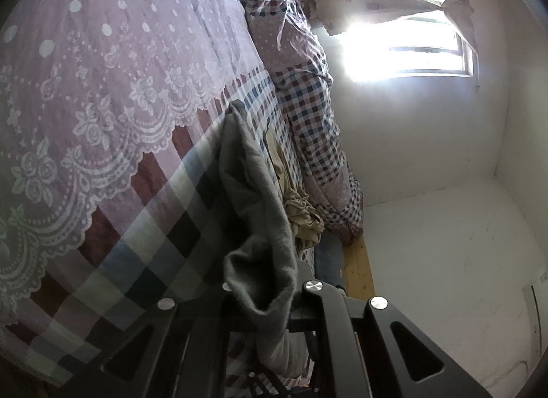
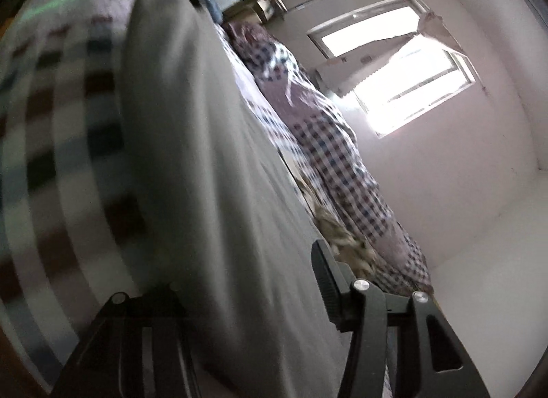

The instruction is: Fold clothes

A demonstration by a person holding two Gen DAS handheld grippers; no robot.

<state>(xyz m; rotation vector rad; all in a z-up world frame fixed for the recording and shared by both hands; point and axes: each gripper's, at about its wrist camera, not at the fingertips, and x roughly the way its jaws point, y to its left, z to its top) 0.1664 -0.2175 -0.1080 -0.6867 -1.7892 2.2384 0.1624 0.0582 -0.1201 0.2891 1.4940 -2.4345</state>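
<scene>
Up close, the left hand-held gripper point(image 1: 263, 298) is clamped on a bunched edge of a grey garment point(image 1: 253, 192), which trails away across a checked bed point(image 1: 161, 226). White lace point(image 1: 85, 89) covers part of the bed. A beige cloth point(image 1: 301, 213) lies beside a checked quilt point(image 1: 308, 107). The right hand-held gripper point(image 2: 246, 281) has the grey garment point(image 2: 191, 158) draped between its spread fingers; whether it grips is unclear. A bright window point(image 1: 404, 38) fills the wall.
</scene>
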